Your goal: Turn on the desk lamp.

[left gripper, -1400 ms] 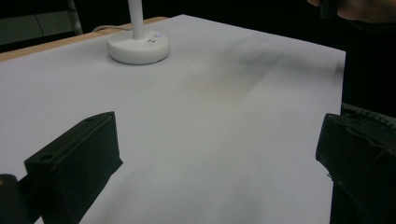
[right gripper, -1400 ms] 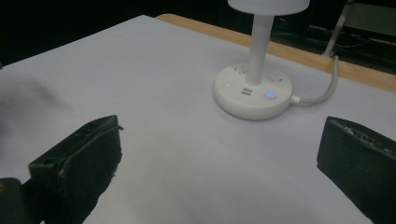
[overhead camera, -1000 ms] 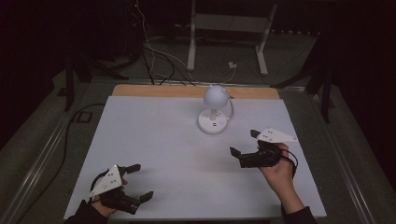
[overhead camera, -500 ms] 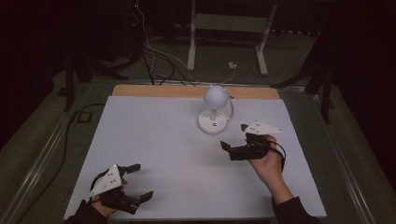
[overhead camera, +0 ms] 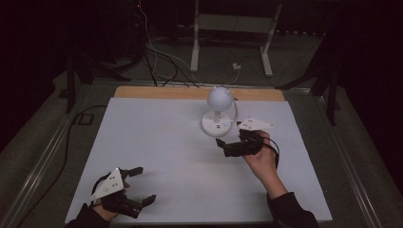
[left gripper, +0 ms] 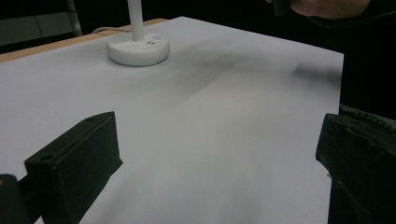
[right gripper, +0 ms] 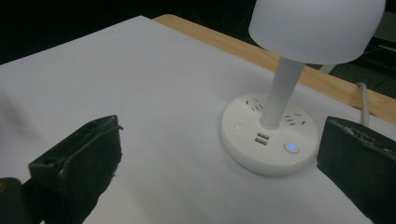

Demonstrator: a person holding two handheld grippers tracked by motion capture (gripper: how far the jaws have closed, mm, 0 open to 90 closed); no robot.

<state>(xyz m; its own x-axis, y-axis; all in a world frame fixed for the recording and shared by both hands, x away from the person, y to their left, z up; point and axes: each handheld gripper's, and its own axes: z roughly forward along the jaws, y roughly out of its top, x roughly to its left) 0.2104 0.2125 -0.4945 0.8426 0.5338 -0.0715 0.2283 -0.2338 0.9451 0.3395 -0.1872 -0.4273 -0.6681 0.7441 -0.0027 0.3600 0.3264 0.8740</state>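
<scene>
At the near left corner of the table [overhead camera: 157, 142], the left gripper [overhead camera: 138, 186] rests low with jaws wide apart and empty, likely parked out of the way. The lamp [overhead camera: 218, 111] stands at the far middle, its base lit by a small blue button [right gripper: 292, 146]. The right gripper [overhead camera: 227, 146], open and holding nothing, hovers just beside that base. It has moved forward and left toward the lamp, probably to press the button; the left has stayed put.
</scene>
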